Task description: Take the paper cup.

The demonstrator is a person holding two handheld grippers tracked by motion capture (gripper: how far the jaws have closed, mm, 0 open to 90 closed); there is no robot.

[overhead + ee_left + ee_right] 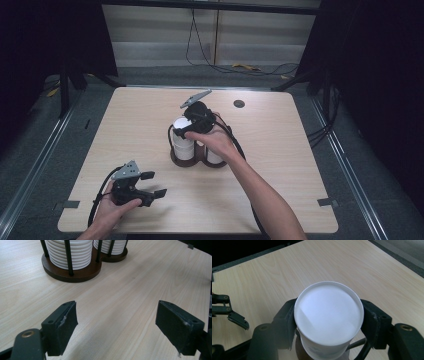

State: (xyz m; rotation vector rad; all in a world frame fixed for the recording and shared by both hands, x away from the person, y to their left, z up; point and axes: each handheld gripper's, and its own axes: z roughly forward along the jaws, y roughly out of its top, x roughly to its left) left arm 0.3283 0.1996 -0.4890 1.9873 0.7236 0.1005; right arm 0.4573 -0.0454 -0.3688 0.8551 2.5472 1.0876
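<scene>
Nearest the person, the left gripper [152, 190] rests idle on the wooden table [280, 150], jaws wide apart. Farther out, the right gripper [328, 322] has clamped the top paper cup [329, 312] of the stack in the cup holder [72, 275]. Grasp looks made; lifting it off probably remains.

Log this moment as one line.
right gripper: jaws shut on top paper cup | left gripper: open, idle over table | cup holder: stacked
</scene>
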